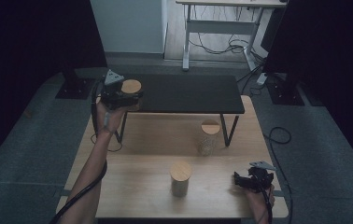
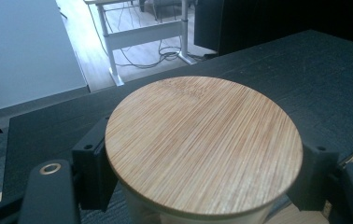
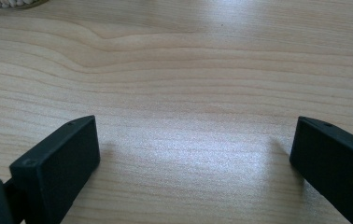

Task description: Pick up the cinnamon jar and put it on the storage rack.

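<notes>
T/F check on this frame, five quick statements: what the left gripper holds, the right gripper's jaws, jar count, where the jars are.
1. The left gripper is clamped on a jar with a bamboo lid. True.
2. The held jar is over the black shelf. True; it is at the shelf's left end, though whether it rests on it cannot be told.
3. The right gripper holds a jar. False; its jaws stand wide apart over bare wooden table.
4. Three lidded jars show in the high view. True: the held one, the near jar and the far jar.
5. The near jar lies on its side. False; it stands upright.
</notes>
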Motion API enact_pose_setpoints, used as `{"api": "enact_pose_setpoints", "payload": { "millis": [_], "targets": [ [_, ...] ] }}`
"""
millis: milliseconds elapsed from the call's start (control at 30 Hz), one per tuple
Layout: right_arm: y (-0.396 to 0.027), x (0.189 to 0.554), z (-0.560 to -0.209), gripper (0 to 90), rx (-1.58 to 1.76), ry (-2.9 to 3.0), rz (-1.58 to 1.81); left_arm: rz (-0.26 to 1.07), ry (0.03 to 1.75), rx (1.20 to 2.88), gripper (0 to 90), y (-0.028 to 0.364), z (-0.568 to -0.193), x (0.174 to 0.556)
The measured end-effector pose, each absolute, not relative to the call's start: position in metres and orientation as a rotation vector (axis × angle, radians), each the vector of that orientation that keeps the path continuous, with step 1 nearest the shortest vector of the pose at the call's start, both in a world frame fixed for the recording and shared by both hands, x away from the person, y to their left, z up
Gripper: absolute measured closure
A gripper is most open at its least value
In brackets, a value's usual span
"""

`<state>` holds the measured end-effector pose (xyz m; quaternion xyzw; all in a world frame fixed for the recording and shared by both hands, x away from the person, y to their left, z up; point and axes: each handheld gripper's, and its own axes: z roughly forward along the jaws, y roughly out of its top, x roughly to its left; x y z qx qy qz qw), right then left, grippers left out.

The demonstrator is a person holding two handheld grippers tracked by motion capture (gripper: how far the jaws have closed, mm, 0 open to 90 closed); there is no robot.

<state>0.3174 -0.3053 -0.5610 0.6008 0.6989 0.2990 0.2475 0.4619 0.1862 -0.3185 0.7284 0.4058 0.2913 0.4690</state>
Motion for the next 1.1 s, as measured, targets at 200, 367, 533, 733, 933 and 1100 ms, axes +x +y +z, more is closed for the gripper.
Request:
{"api": "enact_pose_setpoints", "payload": {
  "millis": [200, 367, 533, 733, 933, 1100],
  "targets": [
    [-0.3053, 0.3174, -0.561, 0.9, 1.638, 1.905, 0.815, 0.716, 0.995, 1.794, 25.0, 0.1859, -0.318, 0.462],
    [-0.3053, 0.3174, -0.561, 0.9, 1.638, 1.905, 0.815, 0.715, 0.996, 1.794, 24.9, 0.1864, -0.3183, 0.4617],
    [-0.3053, 0.3174, -0.561, 0.9, 1.637, 1.905, 0.815, 0.72, 0.986, 1.784, 21.6, 0.1886, -0.3196, 0.462],
    [-0.3053, 0.3174, -0.561, 0.9, 1.638, 1.905, 0.815, 0.741, 0.975, 1.77, 7.2, 0.189, -0.3196, 0.4612],
    [-0.3053, 0.3174, -0.561, 0.9, 1.638, 1.905, 0.815, 0.762, 0.958, 1.779, 5.8, 0.1886, -0.3217, 0.4582],
    [-0.3053, 0.3174, -0.561, 0.9, 1.638, 1.905, 0.815, 0.765, 0.952, 1.771, 6.2, 0.1905, -0.3219, 0.4544]
  ]
}}
